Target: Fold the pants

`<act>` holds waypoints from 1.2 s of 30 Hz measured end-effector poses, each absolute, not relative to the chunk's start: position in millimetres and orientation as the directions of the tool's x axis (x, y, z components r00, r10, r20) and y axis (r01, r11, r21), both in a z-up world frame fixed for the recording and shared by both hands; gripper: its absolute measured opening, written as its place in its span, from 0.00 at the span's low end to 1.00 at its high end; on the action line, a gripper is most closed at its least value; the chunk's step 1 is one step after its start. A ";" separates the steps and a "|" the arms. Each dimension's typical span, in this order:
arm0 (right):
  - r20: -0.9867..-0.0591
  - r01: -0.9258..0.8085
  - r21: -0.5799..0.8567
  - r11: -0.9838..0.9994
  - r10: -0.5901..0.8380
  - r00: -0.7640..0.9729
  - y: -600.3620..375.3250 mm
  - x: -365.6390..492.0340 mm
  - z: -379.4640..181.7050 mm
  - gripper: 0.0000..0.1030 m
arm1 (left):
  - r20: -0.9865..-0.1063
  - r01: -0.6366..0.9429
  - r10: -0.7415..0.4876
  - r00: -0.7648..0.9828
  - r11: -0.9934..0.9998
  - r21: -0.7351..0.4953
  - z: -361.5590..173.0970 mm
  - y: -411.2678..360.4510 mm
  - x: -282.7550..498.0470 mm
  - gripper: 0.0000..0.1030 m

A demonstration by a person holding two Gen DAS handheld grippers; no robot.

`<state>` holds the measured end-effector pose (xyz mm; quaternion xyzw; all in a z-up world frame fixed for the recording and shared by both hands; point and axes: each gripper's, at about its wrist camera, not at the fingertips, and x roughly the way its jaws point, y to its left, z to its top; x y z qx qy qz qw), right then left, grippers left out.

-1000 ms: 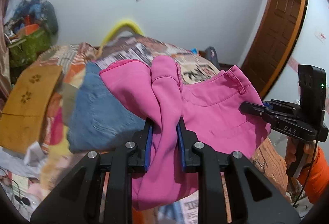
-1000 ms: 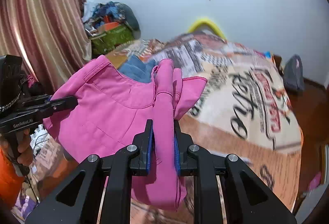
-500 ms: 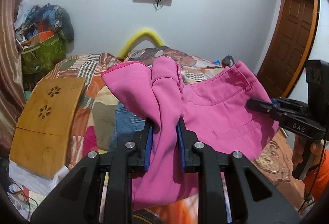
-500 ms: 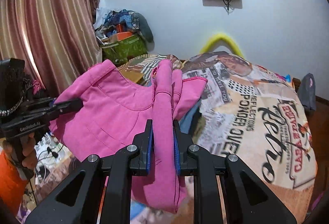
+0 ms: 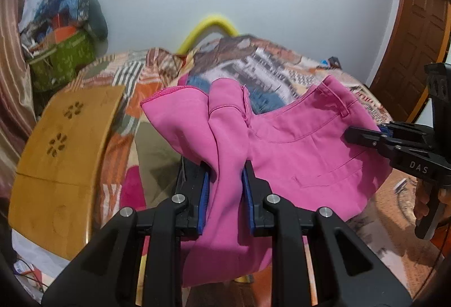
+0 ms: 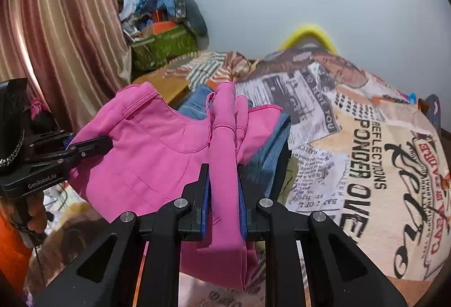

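Note:
Pink pants point(image 5: 304, 155) hang stretched in the air between my two grippers, waistband up, above the bed. My left gripper point(image 5: 225, 174) is shut on a bunched edge of the pants at one end. My right gripper point(image 6: 223, 174) is shut on the bunched edge at the other end; the pants show in its view too point(image 6: 157, 163). Each gripper shows in the other's view, the right one at the right edge point(image 5: 363, 136), the left one at the left edge point(image 6: 90, 145). The lower pant legs are hidden below the grippers.
A bed with a printed blanket point(image 6: 366, 155) lies below. Blue jeans point(image 6: 270, 149) lie on it under the pants. A wooden lap board point(image 5: 62, 155) lies at the left. A green basket of clutter point(image 5: 62, 62), a curtain point(image 6: 62, 33) and a wooden door point(image 5: 417, 53) surround the bed.
Both grippers have kept their hold on the pink pants. The views swung up and then tilted down again towards the bed, and the pants stayed stretched between the grippers.

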<state>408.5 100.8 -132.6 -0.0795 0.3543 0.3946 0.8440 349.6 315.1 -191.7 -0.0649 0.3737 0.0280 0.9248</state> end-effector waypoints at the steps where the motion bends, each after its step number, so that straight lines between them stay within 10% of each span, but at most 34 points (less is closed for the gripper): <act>1: -0.666 -0.721 0.146 0.677 0.606 0.434 103.2 410.7 -136.8 0.14 | -0.705 -0.104 0.000 0.709 0.989 -0.105 -199.8 317.4 353.0 0.21; 9: -0.739 -0.713 0.130 0.688 0.547 0.393 111.0 427.3 -175.1 0.18 | -0.744 -0.140 -0.020 0.668 0.978 -0.153 -235.4 335.9 357.9 0.33; 20: -0.776 -0.669 0.037 0.742 0.443 0.448 96.7 422.4 -164.9 0.50 | -0.749 -0.219 0.075 0.659 0.971 -0.096 -194.5 330.9 319.1 0.44; 36: -0.500 -0.708 0.054 0.704 0.632 0.592 3.8 278.3 -4.1 0.50 | -0.459 -0.152 0.096 0.883 0.985 -0.086 -14.4 207.1 145.4 0.44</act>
